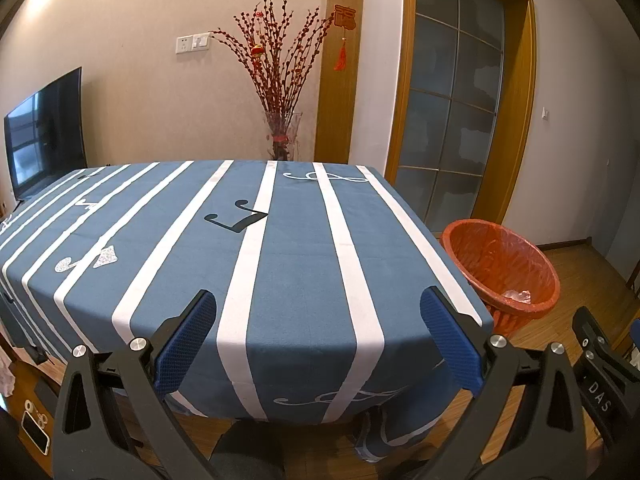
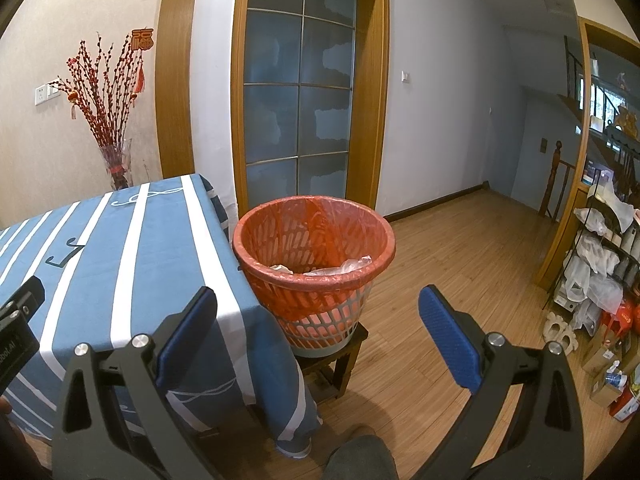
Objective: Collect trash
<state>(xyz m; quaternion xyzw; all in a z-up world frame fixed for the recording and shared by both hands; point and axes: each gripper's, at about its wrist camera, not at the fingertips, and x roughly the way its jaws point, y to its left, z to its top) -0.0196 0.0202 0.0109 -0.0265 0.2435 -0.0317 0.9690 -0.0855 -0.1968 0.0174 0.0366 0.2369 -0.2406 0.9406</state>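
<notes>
Left wrist view: the left gripper (image 1: 318, 320) hangs with jaws spread wide and nothing between them, over the near edge of the table (image 1: 296, 248). Ahead of the jaws the striped cloth shows only printed notes; I see no loose trash on it. Beyond the right jaw, off the table's corner, stands the bin (image 1: 502, 268), with crumpled plastic low inside.

Right wrist view: the right gripper (image 2: 318, 318) is also spread and empty. The table corner lies behind its left jaw, and the bin (image 2: 314, 236), red-lined and raised on a small stool (image 2: 332, 360), sits straight ahead between the jaws, with plastic scraps (image 2: 340, 266) in it.

I judge the collecting is at or near its end, or between pickups. Any next move calls for finding a piece first; none is visible.
</notes>
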